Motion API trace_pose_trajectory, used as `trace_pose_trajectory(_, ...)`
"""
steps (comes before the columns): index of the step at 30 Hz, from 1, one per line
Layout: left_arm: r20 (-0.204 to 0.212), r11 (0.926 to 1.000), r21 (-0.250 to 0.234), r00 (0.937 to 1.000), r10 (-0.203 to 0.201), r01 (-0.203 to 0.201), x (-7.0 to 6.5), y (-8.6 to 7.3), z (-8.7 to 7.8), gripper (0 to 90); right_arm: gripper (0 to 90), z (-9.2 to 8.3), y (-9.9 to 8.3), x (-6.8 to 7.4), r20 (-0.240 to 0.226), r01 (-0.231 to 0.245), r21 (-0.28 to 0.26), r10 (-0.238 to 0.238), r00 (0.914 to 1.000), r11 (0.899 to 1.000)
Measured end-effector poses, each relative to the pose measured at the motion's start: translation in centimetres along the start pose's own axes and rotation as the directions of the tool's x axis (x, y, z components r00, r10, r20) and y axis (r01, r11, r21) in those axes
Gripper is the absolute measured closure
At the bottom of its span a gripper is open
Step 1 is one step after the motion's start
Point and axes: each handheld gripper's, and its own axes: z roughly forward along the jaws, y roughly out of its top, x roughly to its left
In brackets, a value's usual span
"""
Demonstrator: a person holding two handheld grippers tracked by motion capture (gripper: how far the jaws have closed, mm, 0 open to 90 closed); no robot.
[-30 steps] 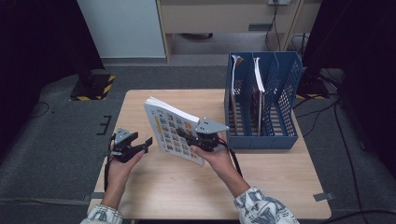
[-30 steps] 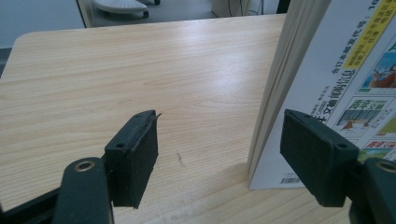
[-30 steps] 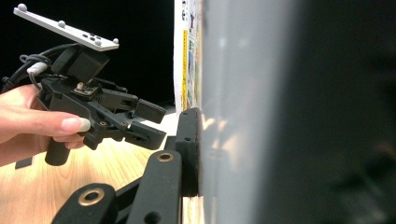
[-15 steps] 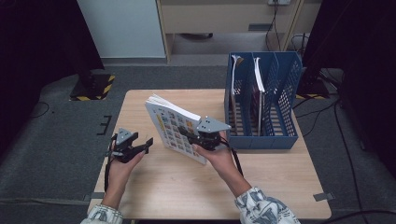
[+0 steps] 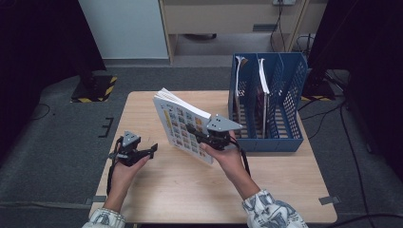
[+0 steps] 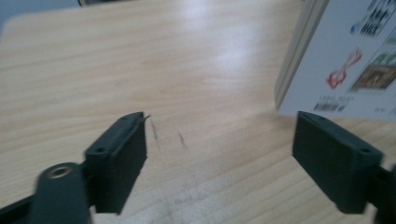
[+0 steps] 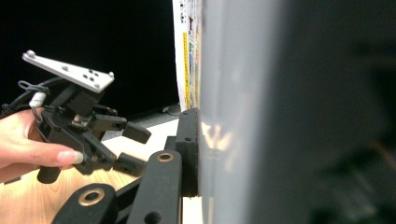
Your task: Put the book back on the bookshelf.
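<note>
From the high view, the book (image 5: 183,124) stands nearly upright over the middle of the table (image 5: 190,190), just left of the blue file rack (image 5: 285,118), tilted with its picture-grid cover toward the person; the right gripper (image 5: 203,137) is clamped on its right-hand side, low down. The left gripper (image 5: 151,149) hangs well to the left of the book, empty, and its jaws have just been opening with nothing between them. The book looks like a fairly thick paperback: moderate weight, a bendy glossy cover, a page block that could fan or sag when held by one edge only. In the left gripper view, the two black jaws stand wide apart over bare wood, and the book's lower corner (image 6: 336,70) with its barcode sits just beyond the right-hand jaw, apart from it. In the right gripper view, one black pad (image 7: 188,149) presses flat against the cover (image 7: 219,93), so the grip spans the full thickness; the other gripper (image 7: 133,147) shows open beyond it. A hold near the spine, through all pages, would likely slip least, since the cover seems slick.
</note>
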Motion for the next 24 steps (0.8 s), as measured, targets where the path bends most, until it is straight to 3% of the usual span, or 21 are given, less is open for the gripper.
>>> trace_pose_trajectory(11,-0.007,0.9964,0.068,0.9987,0.051,-0.05,-0.4,-0.4,0.8,12.8,73.8,-0.9,0.6,-0.4,0.013,-0.005,-0.005,0.005,0.9999,1.0)
trace_pose_trajectory(24,0.003,0.9907,0.123,0.9983,0.058,-0.058,-0.5,-0.8,1.5,9.5,73.8,-1.9,1.1,-1.0,0.035,-0.016,-0.017,0.017,0.9992,1.0)
